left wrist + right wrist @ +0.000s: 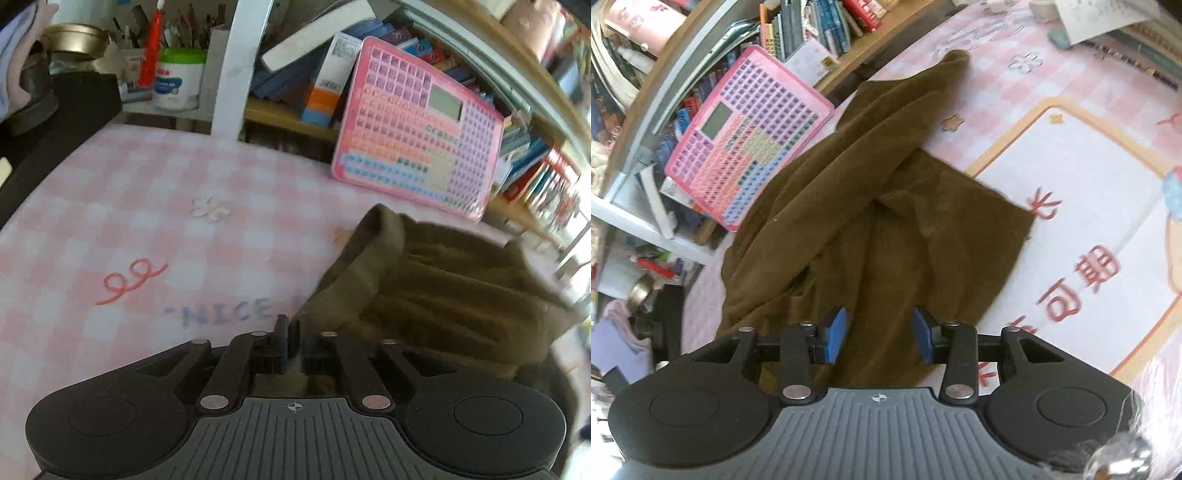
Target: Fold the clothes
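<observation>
Brown cloth, a garment, lies crumpled on a table covered by a pink checked cover. In the right wrist view the garment runs from a narrow end at the far side, near the shelf edge, down to the near side, where it passes under the right gripper. One flat part spreads rightward onto a white printed panel of the cover; the rest is bunched in long folds.

Right gripper: its blue pads stand well apart, with the garment below and between them. Nothing is clamped in it.

Left gripper: fingers drawn almost together, leaving only a narrow gap. A corner of the garment meets the fingertips, and brown cloth shows behind them, so it appears to be pinching the garment's edge. The garment rises to the right of this gripper in blurred folds.

A pink toy tablet with rows of coloured keys leans against the shelf at the far edge, just beside the garment. Books fill the shelf behind it. A white jar with a green lid stands at far left in the left wrist view.
</observation>
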### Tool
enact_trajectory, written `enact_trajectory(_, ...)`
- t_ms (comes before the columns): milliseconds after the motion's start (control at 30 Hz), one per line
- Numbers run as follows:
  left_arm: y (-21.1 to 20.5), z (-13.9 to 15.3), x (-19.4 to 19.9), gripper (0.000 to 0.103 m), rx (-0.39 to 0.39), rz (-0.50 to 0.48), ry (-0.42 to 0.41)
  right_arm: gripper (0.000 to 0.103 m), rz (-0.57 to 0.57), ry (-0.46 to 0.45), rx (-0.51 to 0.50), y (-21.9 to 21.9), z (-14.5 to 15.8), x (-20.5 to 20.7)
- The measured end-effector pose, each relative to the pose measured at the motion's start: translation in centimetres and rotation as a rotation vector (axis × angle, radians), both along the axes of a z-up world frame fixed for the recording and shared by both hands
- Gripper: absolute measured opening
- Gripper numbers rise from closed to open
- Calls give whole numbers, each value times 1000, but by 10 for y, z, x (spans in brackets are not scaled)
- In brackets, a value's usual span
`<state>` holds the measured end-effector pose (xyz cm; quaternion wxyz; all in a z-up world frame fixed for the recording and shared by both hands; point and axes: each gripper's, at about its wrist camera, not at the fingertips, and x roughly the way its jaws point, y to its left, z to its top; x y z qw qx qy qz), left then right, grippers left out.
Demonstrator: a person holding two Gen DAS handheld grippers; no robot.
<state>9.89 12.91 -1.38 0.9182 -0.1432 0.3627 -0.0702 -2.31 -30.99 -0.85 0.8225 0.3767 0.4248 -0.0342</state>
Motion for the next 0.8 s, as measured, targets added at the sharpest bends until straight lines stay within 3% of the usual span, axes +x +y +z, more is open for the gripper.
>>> enact_trajectory(133, 14, -5, -9, 31, -22, 36, 3, 38, -53, 11, -40, -12, 2, -1)
enact_trajectory(167, 20, -3, -11, 31, -46, 69, 14, 38, -68, 20, -57, -16, 2, -1)
enact_trajectory(267, 43, -7, -15, 33, -192, 125, 98, 38, -111, 45, -71, -25, -3, -4)
enact_trajectory(333, 56, -14, -19, 46, -310, 141, 167, 38, -135, 59, -58, -31, -8, -6)
enact_trajectory(400, 58, -20, -22, 47, -361, 150, 208, 38, -150, 69, -43, -33, -12, -7)
enact_trajectory(500, 53, -29, -23, 48, -375, 177, 248, 39, -163, 79, -42, -34, -15, -7)
enact_trajectory(600, 56, -41, -18, 47, -443, 234, 266, 40, -180, 89, -62, -35, -16, -7)
enact_trajectory(733, 54, -53, -11, 39, -512, 300, 263, 41, -207, 104, -105, -38, -19, -3)
enact_trajectory(767, 52, -54, -9, 19, -510, 308, 262, 41, -210, 112, -121, -39, -20, -1)
enact_trajectory(800, 51, -55, -7, 15, -508, 316, 261, 41, -213, 120, -136, -40, -21, 2)
